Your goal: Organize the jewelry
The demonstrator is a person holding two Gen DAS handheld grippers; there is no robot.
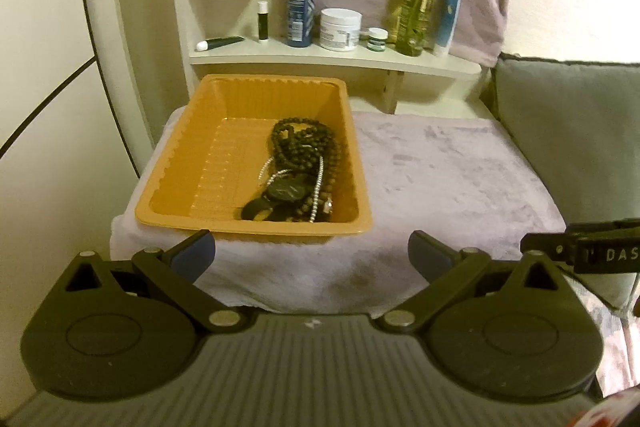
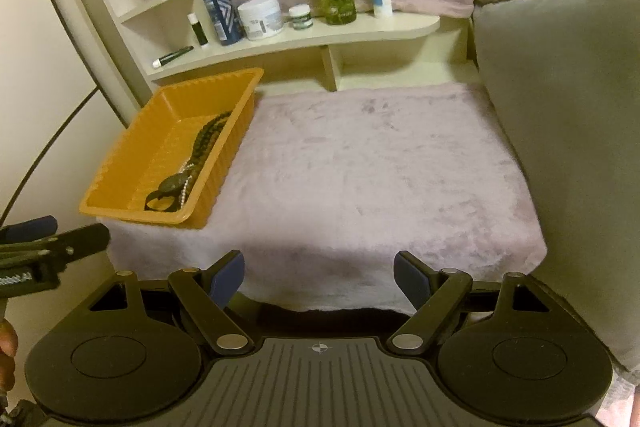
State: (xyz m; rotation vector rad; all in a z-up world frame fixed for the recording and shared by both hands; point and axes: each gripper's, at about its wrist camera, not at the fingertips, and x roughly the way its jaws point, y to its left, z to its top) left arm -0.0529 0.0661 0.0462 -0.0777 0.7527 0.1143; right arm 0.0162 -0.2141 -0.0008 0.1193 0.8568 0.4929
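Tray: orange plastic tray [image 1: 248,163] sits on the left part of a pale plush cloth [image 1: 440,179], its far end close under the shelf [image 1: 336,57]; ribbed walls keep loose pieces from sliding off the cloth
Jewelry, location: all that shows lies inside the tray, heaped against its right wall
Jewelry, pieces: dark bead necklace [image 1: 304,143] coiled toward the far end; a black watch [image 1: 286,191] nearer the front; a thin silver chain [image 1: 318,193] running over and beside the watch
Cloth: rest of the plush surface shows no jewelry in either view
Left gripper [image 1: 311,251]: fingers spread wide, nothing between them, held low at the near edge of the cloth and aimed at the front of the tray
Right gripper [image 2: 319,273]: fingers likewise apart and empty, held back at the near edge, facing the bare cloth with the tray off to its left
Shelf items: blue spray bottle [image 1: 301,1], white jar [image 1: 340,28], green oil bottle [image 1: 414,7], tubes; toiletries, apparently not part of the job
Stage, judgement: the pile in the tray fits either pieces already gathered there or pieces waiting to be laid out on the cloth; the views do not settle which
Risk: chain and beads overlap, so lifting one may drag the other
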